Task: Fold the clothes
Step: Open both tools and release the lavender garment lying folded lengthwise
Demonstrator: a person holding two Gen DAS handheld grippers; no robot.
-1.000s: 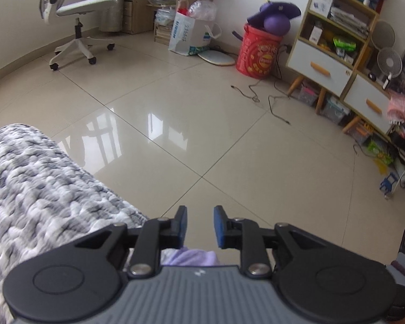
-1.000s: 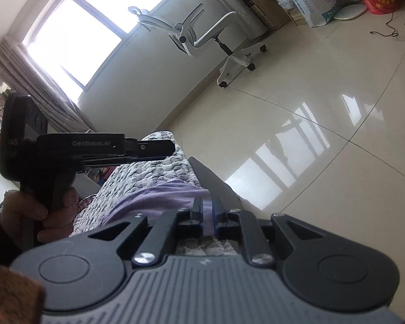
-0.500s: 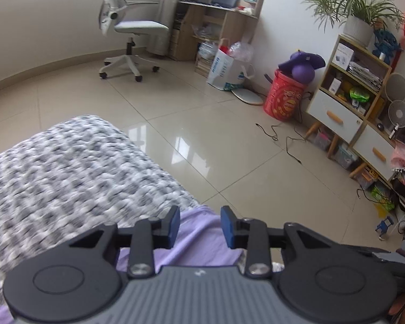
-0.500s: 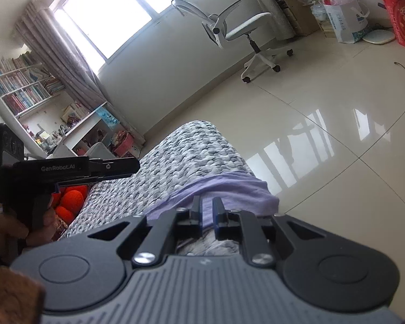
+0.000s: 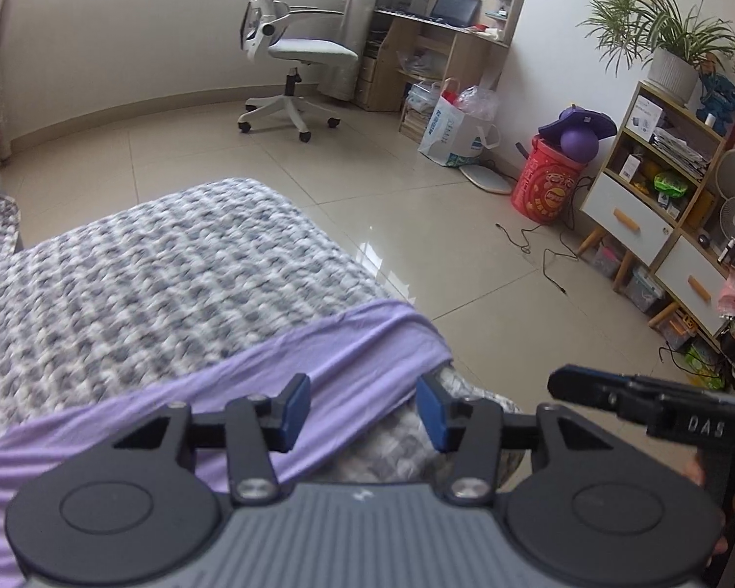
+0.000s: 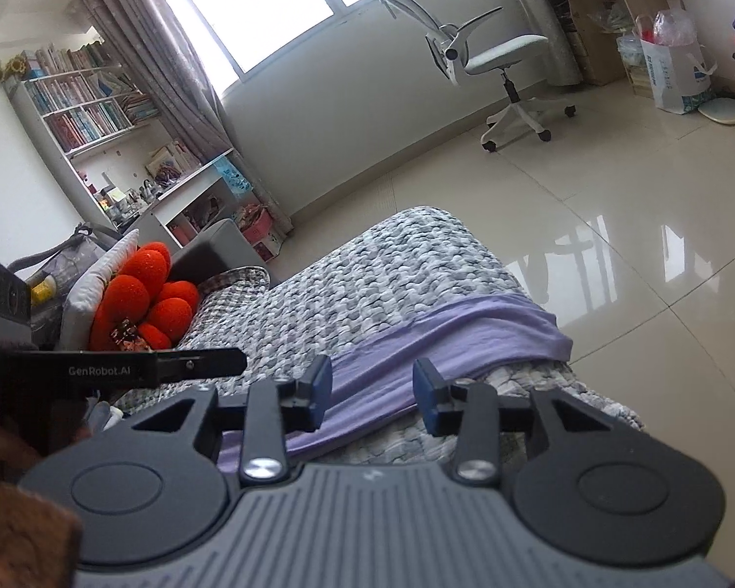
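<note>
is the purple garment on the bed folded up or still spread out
Spread out, not neatly folded: the purple garment lies as a long strip across the grey blanket, its end draped over the edge.

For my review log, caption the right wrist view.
Open right gripper above a purple garment spread across a grey-patterned sofa.

Both wrist cameras are sitting low and close over the grey knitted blanket (image 5: pixel 137 284), looking past its far end toward the white office chair (image 5: pixel 294 49). The right view is angling further left, and both are sharing the blanket (image 6: pixel 392 284) and chair (image 6: pixel 490 49).
</note>
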